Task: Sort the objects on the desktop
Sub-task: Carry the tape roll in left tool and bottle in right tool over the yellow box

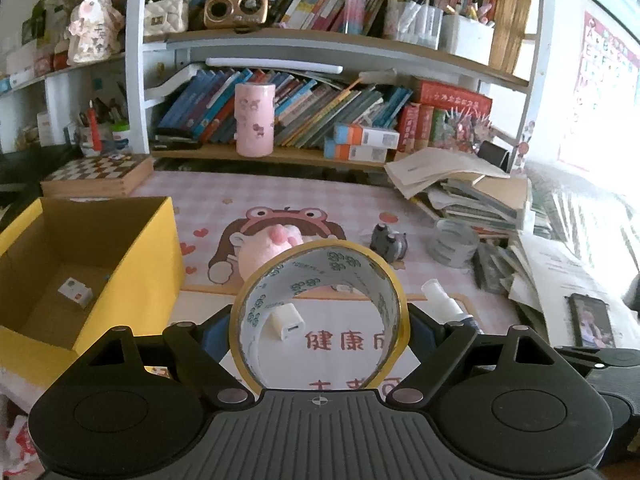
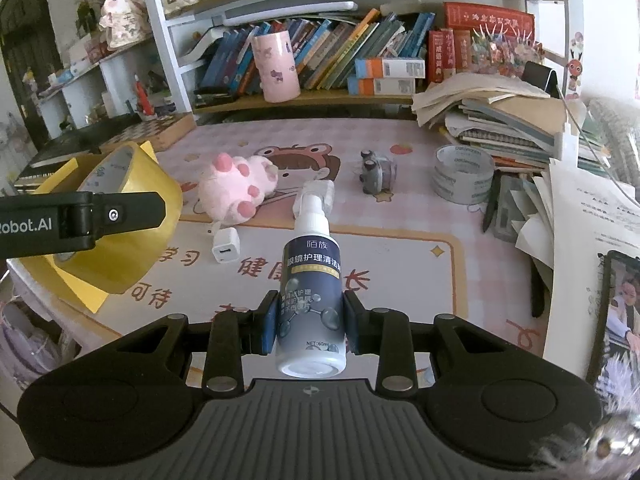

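My left gripper [image 1: 320,326] is shut on a yellow tape roll [image 1: 320,254] and holds it above the desk mat; the roll also shows in the right wrist view [image 2: 132,208]. My right gripper [image 2: 310,326] is shut on a dark blue spray bottle [image 2: 310,280] with a white nozzle, also seen in the left wrist view [image 1: 442,300]. A yellow cardboard box [image 1: 136,264] stands open at the left with a small white item [image 1: 75,290] inside. On the mat lie a white charger [image 2: 226,246], a pink plush paw [image 2: 236,188], a grey toy [image 2: 376,174] and a grey tape roll [image 2: 462,178].
A bookshelf [image 1: 304,156] runs along the back with a pink cylinder [image 1: 255,119]. A chessboard box [image 1: 98,174] sits at the back left. Stacked books and papers [image 2: 520,128] crowd the right side, with a phone [image 2: 618,328] at the right edge.
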`<state>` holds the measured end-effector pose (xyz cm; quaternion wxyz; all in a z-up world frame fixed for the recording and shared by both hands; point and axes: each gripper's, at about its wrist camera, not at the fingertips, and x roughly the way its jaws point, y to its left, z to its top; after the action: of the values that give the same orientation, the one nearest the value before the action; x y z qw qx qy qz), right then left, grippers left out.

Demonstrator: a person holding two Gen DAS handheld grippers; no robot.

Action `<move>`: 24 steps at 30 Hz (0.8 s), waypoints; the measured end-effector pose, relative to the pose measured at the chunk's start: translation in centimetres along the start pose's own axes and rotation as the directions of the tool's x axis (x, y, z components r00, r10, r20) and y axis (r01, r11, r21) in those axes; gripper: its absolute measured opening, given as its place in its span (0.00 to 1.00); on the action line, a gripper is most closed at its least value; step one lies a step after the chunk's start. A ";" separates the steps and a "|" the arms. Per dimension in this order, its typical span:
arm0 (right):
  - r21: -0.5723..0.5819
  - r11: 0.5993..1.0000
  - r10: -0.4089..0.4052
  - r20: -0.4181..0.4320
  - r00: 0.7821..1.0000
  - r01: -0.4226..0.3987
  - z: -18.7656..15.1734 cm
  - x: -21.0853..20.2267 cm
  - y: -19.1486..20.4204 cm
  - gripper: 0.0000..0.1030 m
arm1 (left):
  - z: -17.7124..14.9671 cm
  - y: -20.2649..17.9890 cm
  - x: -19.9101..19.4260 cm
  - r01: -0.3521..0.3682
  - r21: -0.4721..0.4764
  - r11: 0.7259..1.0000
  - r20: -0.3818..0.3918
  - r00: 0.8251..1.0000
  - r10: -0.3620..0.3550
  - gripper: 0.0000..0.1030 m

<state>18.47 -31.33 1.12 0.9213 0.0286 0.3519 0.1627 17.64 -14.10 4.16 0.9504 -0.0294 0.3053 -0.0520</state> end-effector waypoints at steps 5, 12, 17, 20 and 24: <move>-0.013 1.000 -0.008 0.004 1.000 0.008 -0.6 -1.1 1.9 0.29 | -0.5 1.0 -1.6 0.037 0.008 0.999 0.021 0.999 -0.037 0.85; -0.029 0.999 -0.024 0.025 0.999 0.025 -1.3 -2.0 5.3 0.29 | -1.4 3.6 -4.3 0.067 -0.001 0.998 0.045 0.997 -0.067 0.85; -0.053 0.998 -0.023 0.038 0.999 0.025 -1.8 -2.5 8.7 0.29 | -2.3 6.6 -6.4 0.057 -0.001 0.998 0.055 0.997 -0.057 0.85; -0.071 0.997 -0.021 0.040 0.999 0.024 -2.2 -2.7 11.0 0.29 | -3.1 8.6 -7.6 0.044 0.001 0.999 0.056 0.997 -0.044 0.85; -0.094 0.995 -0.018 0.022 1.000 0.020 -3.0 -2.7 14.2 0.29 | -4.4 11.5 -9.0 0.034 -0.013 0.999 0.029 0.999 -0.034 0.85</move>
<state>10.64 -18.98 2.92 0.9269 -0.0164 0.3342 0.1701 8.74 -1.74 4.81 0.9534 -0.0419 0.2914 -0.0658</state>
